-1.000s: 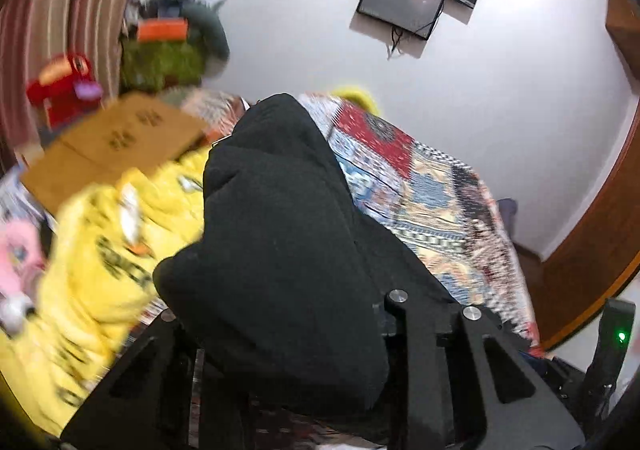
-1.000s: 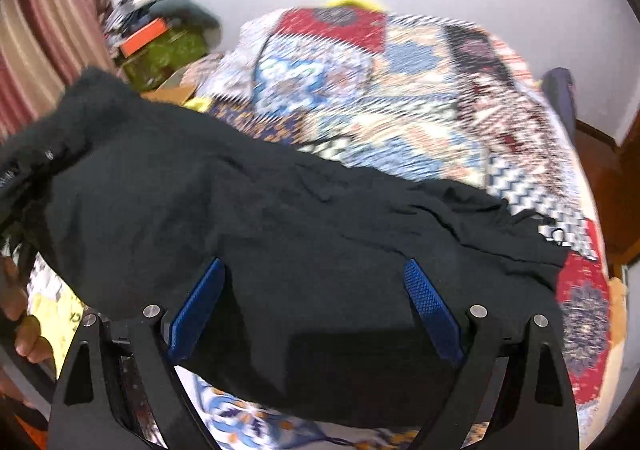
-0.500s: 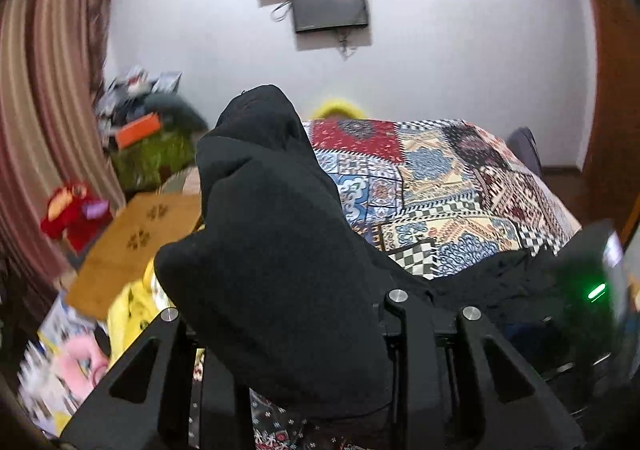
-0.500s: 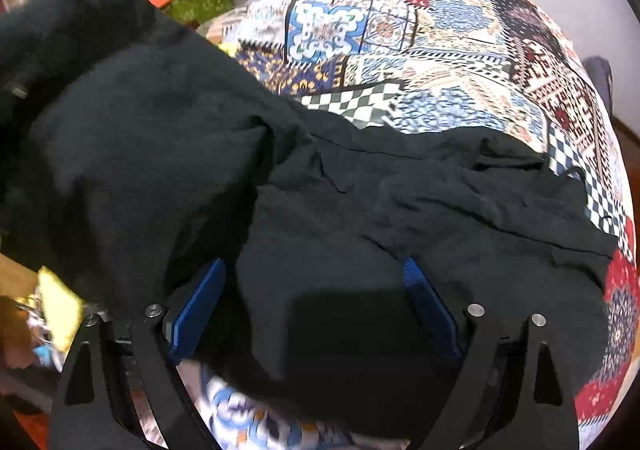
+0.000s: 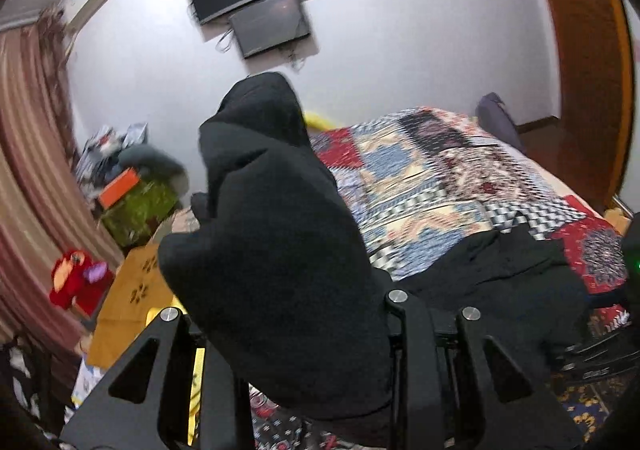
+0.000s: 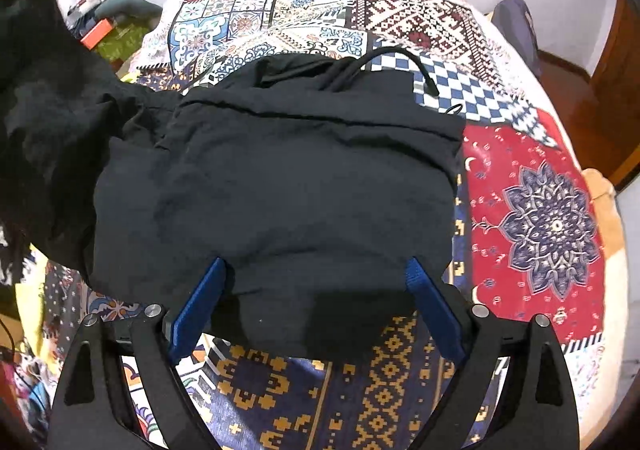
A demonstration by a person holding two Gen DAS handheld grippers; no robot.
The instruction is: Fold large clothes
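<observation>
The fold is part-made. The black drawstring trousers (image 6: 280, 178) lie doubled on the patchwork bedspread (image 6: 536, 210), their waistband and cord at the far side from the right gripper (image 6: 316, 290). That gripper's jaws stand wide, with the near edge of the cloth between the blue pads (image 6: 200, 302) but not pinched. The left gripper (image 5: 288, 330) has its jaws drawn close on a thick bunch of the same garment, which rises ahead of them, clear of the bed.

By my judgement the next move is to carry the lifted part over the flat stack and lay it square, while the right jaws pin or nip the near edge.

Beyond the jaws the bedspread lies bare up to the wall (image 5: 400, 30). To the left jaws' left the bed ends, with a cardboard box (image 5: 128, 290) and clutter below.
</observation>
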